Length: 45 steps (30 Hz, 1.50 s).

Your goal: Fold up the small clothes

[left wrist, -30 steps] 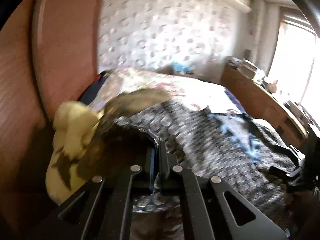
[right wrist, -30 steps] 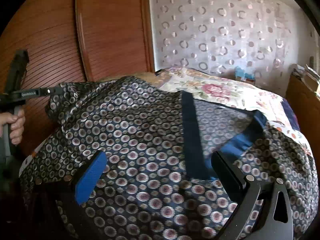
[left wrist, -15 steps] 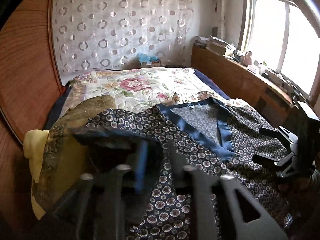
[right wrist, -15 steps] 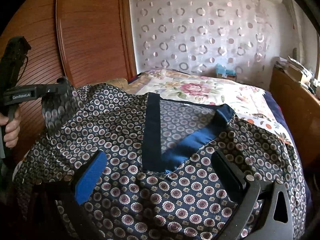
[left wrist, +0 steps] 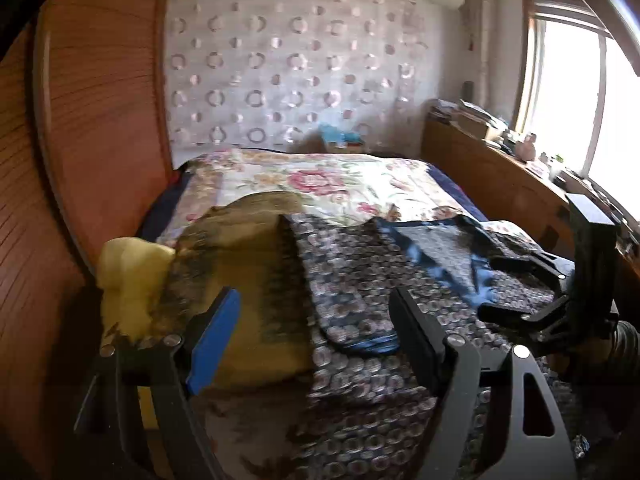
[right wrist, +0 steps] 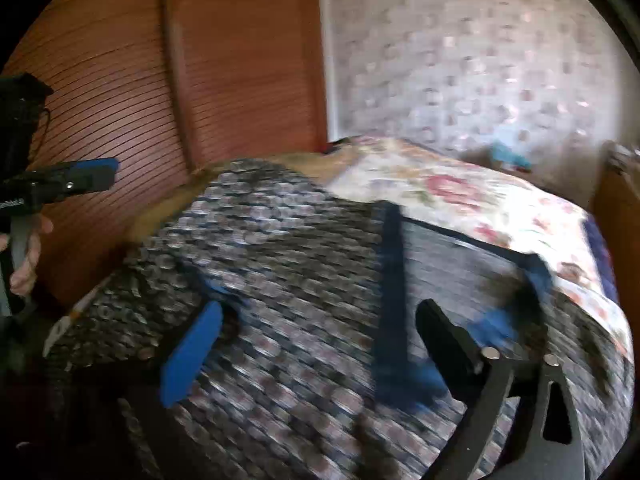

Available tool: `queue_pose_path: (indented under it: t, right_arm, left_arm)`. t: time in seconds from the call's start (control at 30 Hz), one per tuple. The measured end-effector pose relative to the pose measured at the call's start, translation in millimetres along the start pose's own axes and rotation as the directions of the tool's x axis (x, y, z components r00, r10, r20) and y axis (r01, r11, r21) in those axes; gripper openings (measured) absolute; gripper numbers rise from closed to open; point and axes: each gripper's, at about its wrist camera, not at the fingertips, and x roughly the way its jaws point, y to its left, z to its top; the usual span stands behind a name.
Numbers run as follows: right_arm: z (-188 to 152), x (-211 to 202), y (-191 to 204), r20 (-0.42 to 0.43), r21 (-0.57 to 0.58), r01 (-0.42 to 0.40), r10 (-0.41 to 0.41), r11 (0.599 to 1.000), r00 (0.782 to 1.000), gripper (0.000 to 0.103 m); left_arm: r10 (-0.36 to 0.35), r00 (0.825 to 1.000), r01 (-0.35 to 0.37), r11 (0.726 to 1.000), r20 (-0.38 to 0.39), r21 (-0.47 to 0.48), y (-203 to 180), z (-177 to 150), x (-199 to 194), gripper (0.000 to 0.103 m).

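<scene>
On bed: one top, two grippers.

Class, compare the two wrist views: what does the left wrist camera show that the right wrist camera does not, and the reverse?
Only the left wrist view shows the window, the yellow cloth and the right gripper.

Only the right wrist view shows the left gripper and the hand holding it.

Both show the patterned garment with its blue neckline, the floral bedspread and the wooden panel.

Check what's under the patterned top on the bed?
The patterned top lies over an olive cloth, with a yellow cloth beside that and the floral quilt behind. Whatever lies beneath its middle is covered.
</scene>
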Motion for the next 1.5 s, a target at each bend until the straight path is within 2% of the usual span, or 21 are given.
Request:
queue_pose_path:
  t: [0.1,0.2,0.27,0.37,0.43,0.47,0.53,0.57,0.7,0.73,0.8,0.9,1.07,1.27,1.5]
  right_arm:
    - [13,29,22,-0.032,-0.053,-0.087,0.086,0.995,0.996,0.07]
    - [22,60,48,-0.076,-0.115,-0.171,0.163,0.979,0.984,0.062]
    - [24,81,62,-0.121,-0.157,-0.194,0.177,0.968,0.977,0.061]
    - [24,107,80,-0.164,-0.234,-0.172,0.136,0.957,0.977,0.058]
    - [26,119,83,-0.178,-0.264,-0.134,0.088,0.955,0.98,0.04]
    - [29,124,82,-0.179,-0.26,-0.123,0.077,0.958,0.981,0.024]
    - [36,128,74,-0.164,-0.23,-0.108,0.071,0.967,0.984,0.012]
    - [40,128,66,-0.148,-0.211,-0.096,0.065,0.973,0.987,0.01]
    - [59,122,29,-0.066,-0.087,0.038,-0.044,0.995,0.997,0.011]
    - [62,122,22,-0.06,-0.064,0.049,-0.053,0.997,0.997,0.016]
    - [65,119,8,-0.051,-0.02,0.061,-0.062,0.998,0.997,0.046]
    - [64,107,-6,-0.023,0.013,0.074,-0.073,0.997,0.997,0.058]
    - [42,54,-29,-0.005,0.068,0.113,-0.113,0.991,0.994,0.06]
    - [-3,-23,-51,-0.007,0.125,0.239,-0.24,0.963,0.971,0.06]
    - [-57,-101,-75,-0.061,0.215,0.428,-0.426,0.878,0.903,0.06]
  left_arm:
    - [0.02,1.0,-0.02,1.0,0.0,-0.018,9,-4,-3,0.077]
    - [0.036,0.999,-0.036,0.999,-0.005,-0.03,16,-9,-4,0.077]
    - [0.048,0.999,-0.049,0.998,-0.009,-0.039,22,-13,-5,0.077]
    - [0.054,0.998,-0.054,0.997,-0.012,-0.051,26,-17,-5,0.077]
    - [0.057,0.998,-0.058,0.997,-0.013,-0.054,27,-19,-4,0.077]
    - [0.057,0.998,-0.058,0.997,-0.015,-0.056,27,-21,-4,0.077]
    - [0.057,0.998,-0.058,0.997,-0.016,-0.054,25,-20,-1,0.077]
    - [0.056,0.998,-0.056,0.997,-0.015,-0.053,24,-20,0,0.077]
    - [0.041,0.999,-0.042,0.998,-0.02,-0.053,20,-21,7,0.077]
    - [0.036,0.999,-0.037,0.998,-0.022,-0.05,16,-20,10,0.077]
    - [0.029,0.999,-0.03,0.999,-0.025,-0.042,11,-19,14,0.077]
    - [0.013,0.999,-0.014,0.999,-0.03,-0.033,2,-19,21,0.077]
    - [-0.046,0.997,0.046,0.999,-0.055,0.0,-27,-17,44,0.077]
    - [-0.106,0.988,0.112,0.992,-0.108,0.05,-68,-18,77,0.077]
    - [-0.155,0.972,0.176,0.979,-0.177,0.106,-109,-18,110,0.077]
